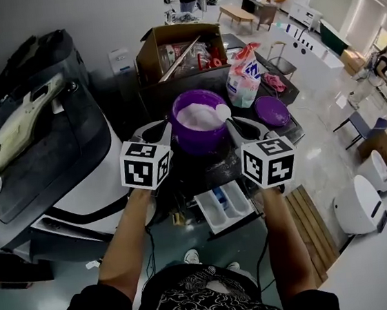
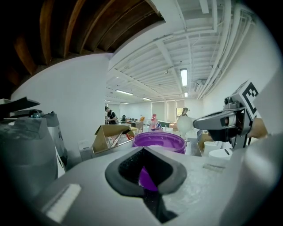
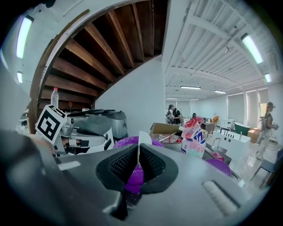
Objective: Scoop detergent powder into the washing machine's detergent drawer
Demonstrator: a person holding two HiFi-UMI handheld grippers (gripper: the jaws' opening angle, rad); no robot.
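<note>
A purple tub [image 1: 201, 130] of white detergent powder stands on the black stand, also seen in the left gripper view [image 2: 159, 142]. My right gripper [image 1: 234, 127] is shut on the thin handle of a white scoop [image 1: 223, 111]. The handle stands edge-on between its pads [image 3: 139, 152], and the bowl is over the tub's right rim. My left gripper [image 1: 166, 130] is shut with nothing in it. Its tips are at the tub's left side, and I cannot tell whether they touch. The white detergent drawer [image 1: 226, 206] stands pulled out below, near my arms.
The washing machine [image 1: 48, 160] fills the left. Behind the tub are an open cardboard box [image 1: 178, 48] and a detergent bag [image 1: 244, 79]. The tub's purple lid [image 1: 272, 110] lies to the right. A wooden pallet [image 1: 311, 221] lies on the floor at the right.
</note>
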